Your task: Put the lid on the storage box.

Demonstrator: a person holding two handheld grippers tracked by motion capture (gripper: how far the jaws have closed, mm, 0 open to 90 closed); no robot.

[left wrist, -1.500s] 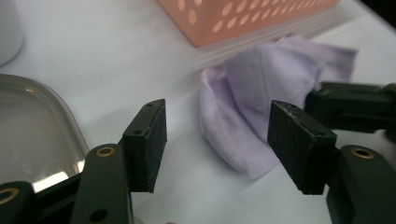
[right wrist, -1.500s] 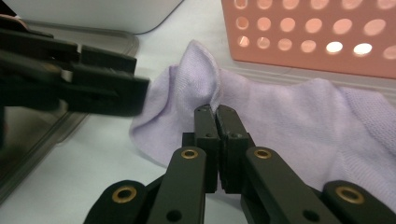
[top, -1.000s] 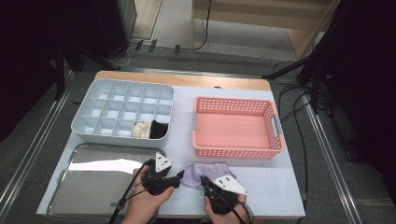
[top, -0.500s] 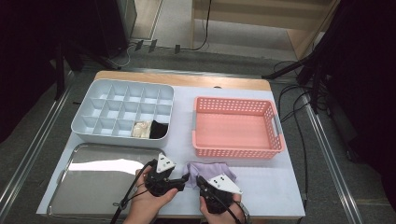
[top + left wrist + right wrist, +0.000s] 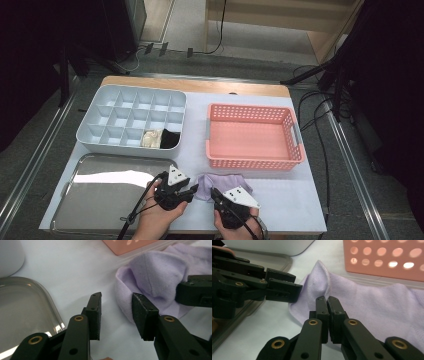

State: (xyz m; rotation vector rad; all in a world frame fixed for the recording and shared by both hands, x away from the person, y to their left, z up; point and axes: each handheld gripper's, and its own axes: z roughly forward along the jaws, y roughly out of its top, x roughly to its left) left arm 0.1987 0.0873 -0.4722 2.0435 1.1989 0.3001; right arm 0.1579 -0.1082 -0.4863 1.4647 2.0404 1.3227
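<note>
While the table carries everything in the scene, its largest loads are set well back from the work: a metal tray lies at the near left corner, a pink basket stands empty toward the far right, and a grey compartment box sits toward the far left with a pale item and a black item stowed in two adjoining cells of its near row. A lilac cloth, seemingly a sock, is spread at the near edge of the table, just in front of the basket and to the right of the tray. It is pinched by the right gripper, whose jaws are pressed together on a raised fold of the fabric, so that a small peak is lifted beside them. The left gripper is held at the cloth's left end; its jaws have just been closing, yet a clear gap remains between them, and only the cloth's rim lies by the right-hand pad without being squeezed. Compared with the high view of half a second earlier, the left gripper is seen drawn slightly nearer to the cloth's end, while the right one is found unmoved. From this it is judged that a second grasp is being set up, the cloth being steadied from one side so that it can be folded or rolled before being stowed, probably in the compartment box.
</note>
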